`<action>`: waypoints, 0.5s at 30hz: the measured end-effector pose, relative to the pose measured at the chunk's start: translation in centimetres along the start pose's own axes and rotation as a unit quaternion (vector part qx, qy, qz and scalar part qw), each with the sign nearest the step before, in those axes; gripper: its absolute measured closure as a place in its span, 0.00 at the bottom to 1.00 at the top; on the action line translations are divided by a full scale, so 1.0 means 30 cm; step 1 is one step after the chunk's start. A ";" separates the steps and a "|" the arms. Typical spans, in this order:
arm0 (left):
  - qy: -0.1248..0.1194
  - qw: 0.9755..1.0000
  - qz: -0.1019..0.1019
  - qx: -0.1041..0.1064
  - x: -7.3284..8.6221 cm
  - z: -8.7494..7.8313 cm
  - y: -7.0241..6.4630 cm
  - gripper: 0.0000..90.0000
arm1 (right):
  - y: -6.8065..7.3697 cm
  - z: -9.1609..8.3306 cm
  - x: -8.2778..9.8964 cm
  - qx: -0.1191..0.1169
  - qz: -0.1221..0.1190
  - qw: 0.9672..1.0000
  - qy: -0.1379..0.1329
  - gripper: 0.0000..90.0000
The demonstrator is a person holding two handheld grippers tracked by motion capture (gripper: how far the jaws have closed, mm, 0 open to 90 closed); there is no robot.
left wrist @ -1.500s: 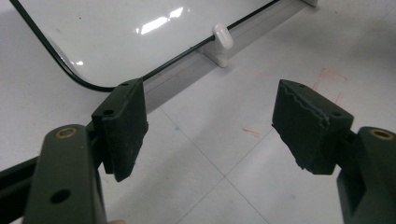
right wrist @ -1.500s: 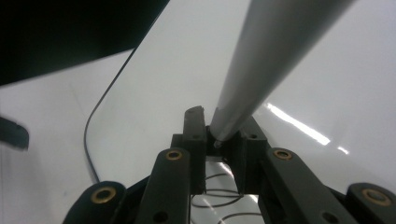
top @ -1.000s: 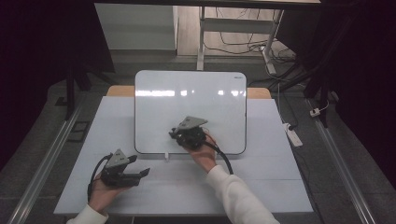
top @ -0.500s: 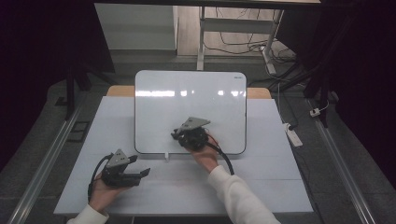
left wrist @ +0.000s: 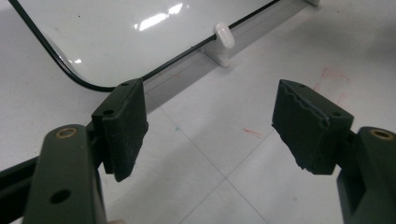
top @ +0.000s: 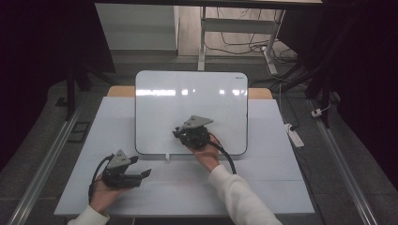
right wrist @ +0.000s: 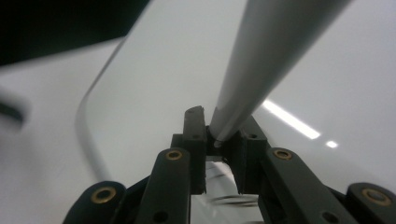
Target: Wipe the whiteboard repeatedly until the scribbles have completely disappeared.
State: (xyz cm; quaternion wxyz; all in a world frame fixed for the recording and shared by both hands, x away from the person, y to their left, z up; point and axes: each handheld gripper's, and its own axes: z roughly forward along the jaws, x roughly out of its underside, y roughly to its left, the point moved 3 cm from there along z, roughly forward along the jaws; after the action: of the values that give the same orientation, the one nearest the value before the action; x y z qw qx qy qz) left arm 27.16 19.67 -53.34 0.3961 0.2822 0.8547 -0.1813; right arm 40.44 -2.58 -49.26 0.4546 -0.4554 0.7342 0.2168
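Nearest the person, the left gripper (top: pixel 141 173) rests low on the white table (top: pixel 281 187), jaws wide apart with nothing between them. Its own view adds faint red marks (left wrist: pixel 252 133) on the table and a small white stand (left wrist: pixel 223 39) under the whiteboard's edge. Farther on, the right gripper (top: pixel 180 132) hovers over the whiteboard (top: pixel 187 98), clamped tight on a grey marker (right wrist: pixel 261 60), seen close in the right gripper view. Beyond lie a dark floor and loose cables (top: pixel 244 44).

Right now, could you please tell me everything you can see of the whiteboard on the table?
The whiteboard is a glossy white panel with rounded corners and a thin dark edge, blank, mirroring ceiling lights. It leans back on small white feet on the table. The right gripper holds a grey pen over its lower part.
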 end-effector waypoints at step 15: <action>-0.003 1.000 0.000 0.000 0.001 -0.005 -0.003 0.30 | -0.064 -0.038 0.007 0.024 0.066 0.997 -0.041 0.86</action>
State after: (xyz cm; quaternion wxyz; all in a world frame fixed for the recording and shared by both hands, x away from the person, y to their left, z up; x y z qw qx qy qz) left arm 27.02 19.68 -53.26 0.3985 0.2822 0.8534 -0.1823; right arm 41.53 -4.45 -48.69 0.4792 -0.3856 0.7486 0.2475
